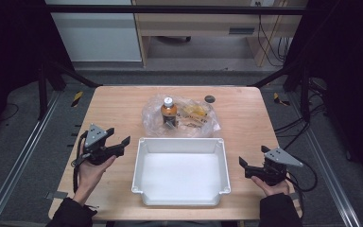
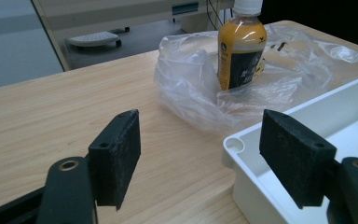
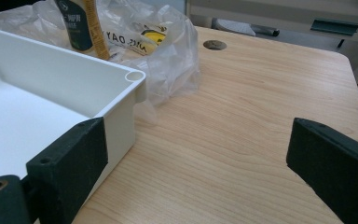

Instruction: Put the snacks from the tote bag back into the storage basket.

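Wood-grain desk [image 1: 118, 101] carries a white tray [image 1: 179, 198] at centre, with a clear plastic bag [image 1: 153, 116] just beyond it at 12 o'clock. Inside the bag stands a bottle [image 1: 168, 113], upright, long axis vertical, white cap up. Judged moderately heavy, rigid and smooth; the loose film around it is soft and slippery. Recommended hold: across the bottle body below the cap, clear of the film. Left gripper [image 1: 119, 144], at 9 o'clock of the tray, has wide jaws with nothing between them. Right gripper [image 1: 242, 165], at 3 o'clock, likewise wide and empty.
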